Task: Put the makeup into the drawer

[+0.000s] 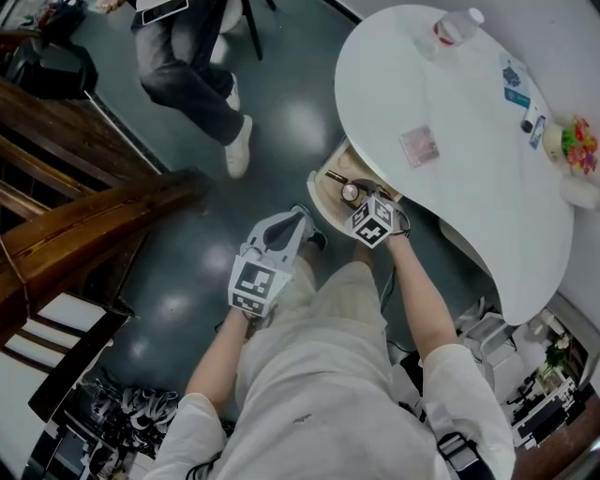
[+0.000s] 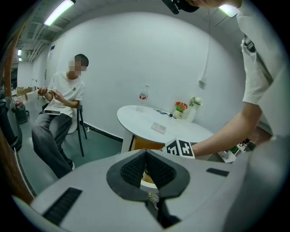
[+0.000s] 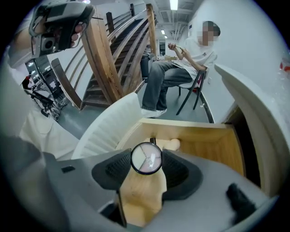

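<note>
Right claw (image 3: 146, 156) half-open, clamping round compact (image 3: 146, 159) over open drawer (image 3: 206, 147); left claw (image 2: 146, 156) closed, empty.

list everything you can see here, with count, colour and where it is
table: 1, white, right of the person
drawer: 1, pale wood, open under the table's edge
makeup compact: 1, round, clear lid, dark rim, held over the drawer
pale item: 1, beige, inside the drawer, kind unclear
bottle: 1, clear, red label, table's far end
clear packet: 1, mid-table
small blue items: a few, near the flowers
flowers: 1 bunch, red and yellow, table's edge
staircase: 1, brown wood, left
seated person: 1, white top, grey trousers
left gripper: 1, grey, shut, empty
right gripper: 1, grey, shut on the makeup compact
</note>
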